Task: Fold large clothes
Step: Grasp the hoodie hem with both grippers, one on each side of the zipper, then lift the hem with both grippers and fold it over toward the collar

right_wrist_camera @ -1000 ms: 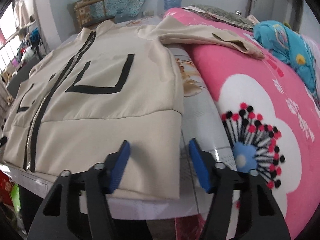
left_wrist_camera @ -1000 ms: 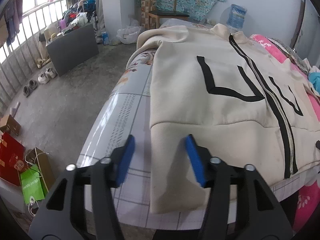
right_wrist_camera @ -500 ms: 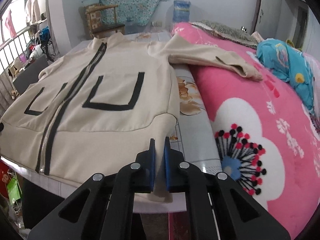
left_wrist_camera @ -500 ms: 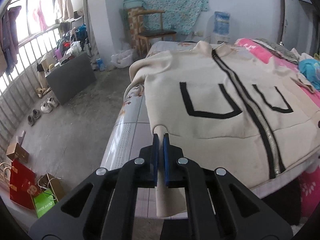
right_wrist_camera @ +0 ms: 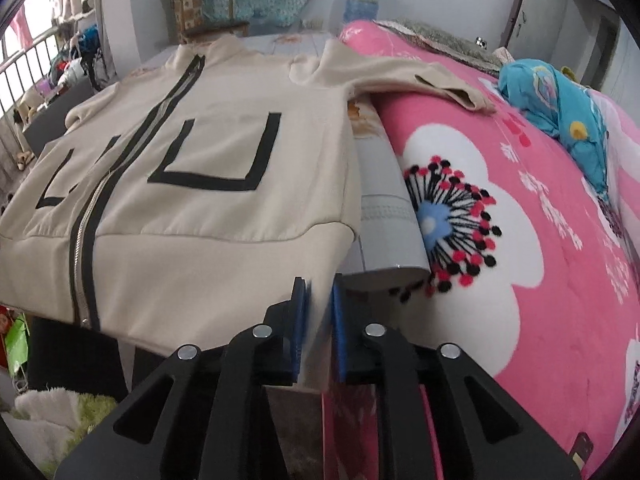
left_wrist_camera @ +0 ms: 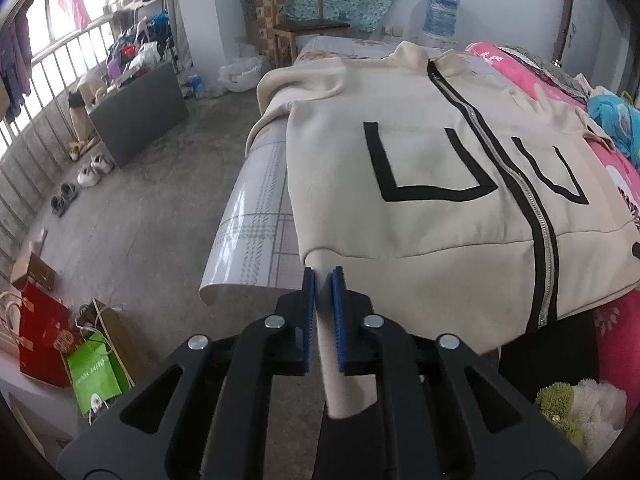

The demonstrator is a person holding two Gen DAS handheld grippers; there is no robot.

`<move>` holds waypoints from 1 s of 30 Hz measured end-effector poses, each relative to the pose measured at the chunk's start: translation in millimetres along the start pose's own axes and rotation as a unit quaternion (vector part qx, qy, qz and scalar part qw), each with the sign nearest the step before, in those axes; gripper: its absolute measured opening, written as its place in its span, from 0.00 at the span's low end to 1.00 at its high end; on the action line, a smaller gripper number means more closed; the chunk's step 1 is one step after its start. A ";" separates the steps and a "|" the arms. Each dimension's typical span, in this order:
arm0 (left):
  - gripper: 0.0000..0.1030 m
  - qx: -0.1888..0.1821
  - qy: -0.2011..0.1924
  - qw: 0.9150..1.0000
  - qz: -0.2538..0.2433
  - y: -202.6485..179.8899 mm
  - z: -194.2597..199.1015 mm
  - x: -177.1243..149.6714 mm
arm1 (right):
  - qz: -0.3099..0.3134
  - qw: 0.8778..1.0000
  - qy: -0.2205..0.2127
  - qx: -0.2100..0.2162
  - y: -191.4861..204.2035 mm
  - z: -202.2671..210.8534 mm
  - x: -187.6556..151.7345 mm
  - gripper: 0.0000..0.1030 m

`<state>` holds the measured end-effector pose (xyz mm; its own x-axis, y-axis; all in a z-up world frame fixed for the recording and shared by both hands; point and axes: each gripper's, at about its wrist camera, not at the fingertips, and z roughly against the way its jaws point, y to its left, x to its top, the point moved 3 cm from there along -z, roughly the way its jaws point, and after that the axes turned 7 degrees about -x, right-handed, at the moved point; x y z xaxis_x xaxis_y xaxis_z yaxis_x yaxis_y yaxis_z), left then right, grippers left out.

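A: A second ago both grippers stood wide over the jacket's hem; what changed?

B: The left gripper [left_wrist_camera: 323, 312] and the right gripper [right_wrist_camera: 318, 322] each clamped a bottom corner of the cream jacket [left_wrist_camera: 440, 200]. Both jaws are easing apart slightly, cloth still pinched between the blue pads. The hem has lifted off the table edge, so the fold can start.

A: And the garment itself?

B: Matte, thick knit, black U-shaped trims, metal zipper [left_wrist_camera: 516, 184] mid-frame, spread flat on the glossy table [left_wrist_camera: 256, 216] beside the pink blanket [right_wrist_camera: 520, 240].
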<state>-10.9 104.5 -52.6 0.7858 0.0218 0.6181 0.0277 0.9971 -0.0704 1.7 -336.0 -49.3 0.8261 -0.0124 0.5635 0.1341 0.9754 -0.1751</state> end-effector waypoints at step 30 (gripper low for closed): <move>0.71 -0.285 -0.031 0.819 0.496 258.1 -193.0 52.0 | 0.168 0.977 -0.040 0.125 253.1 -61.7 134.5 0.94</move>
<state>156.3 349.0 -189.7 0.5638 0.8228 0.0723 -0.3072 0.2902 -0.9063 180.5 -104.4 -67.7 0.7539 0.3256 0.5706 -0.2843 0.9447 -0.1635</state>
